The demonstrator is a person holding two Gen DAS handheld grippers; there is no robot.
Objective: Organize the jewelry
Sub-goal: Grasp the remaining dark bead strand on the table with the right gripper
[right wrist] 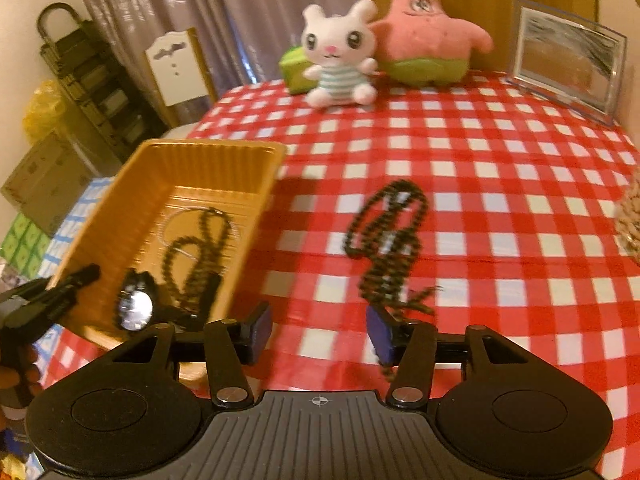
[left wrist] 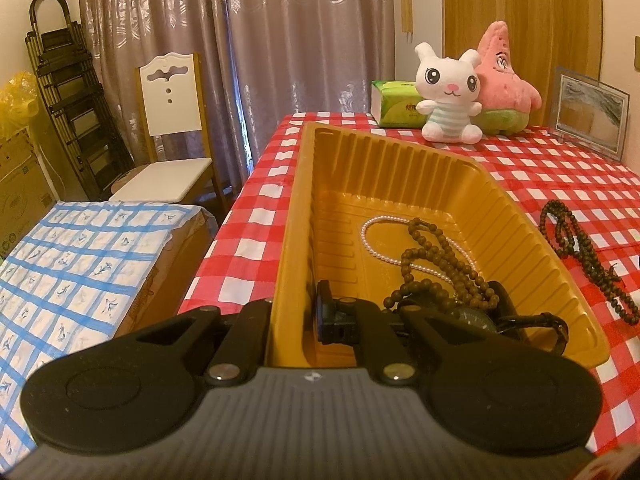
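A yellow ribbed tray point(left wrist: 304, 184) stands on the red checked tablecloth at the table's left edge. It holds a pearl necklace point(left wrist: 374, 240), a brown bead strand point(left wrist: 436, 264) and a watch point(left wrist: 476, 316). My left gripper point(left wrist: 296, 308) is shut on the tray's left wall, one finger inside and one outside. It also shows at the tray's near corner in the right wrist view, as left gripper point(right wrist: 60, 292). A dark bead necklace point(right wrist: 390, 232) lies loose on the cloth right of the tray point(right wrist: 208, 145). My right gripper point(right wrist: 319, 324) hangs open just short of it, with nothing between the pads.
A white plush rabbit point(right wrist: 340, 60), a pink star plush point(right wrist: 424, 36), a green tissue pack point(left wrist: 396, 104) and a photo frame point(right wrist: 568, 60) line the table's far side. A woven object point(right wrist: 630, 220) sits at the right edge. A chair point(left wrist: 172, 120) stands off the left.
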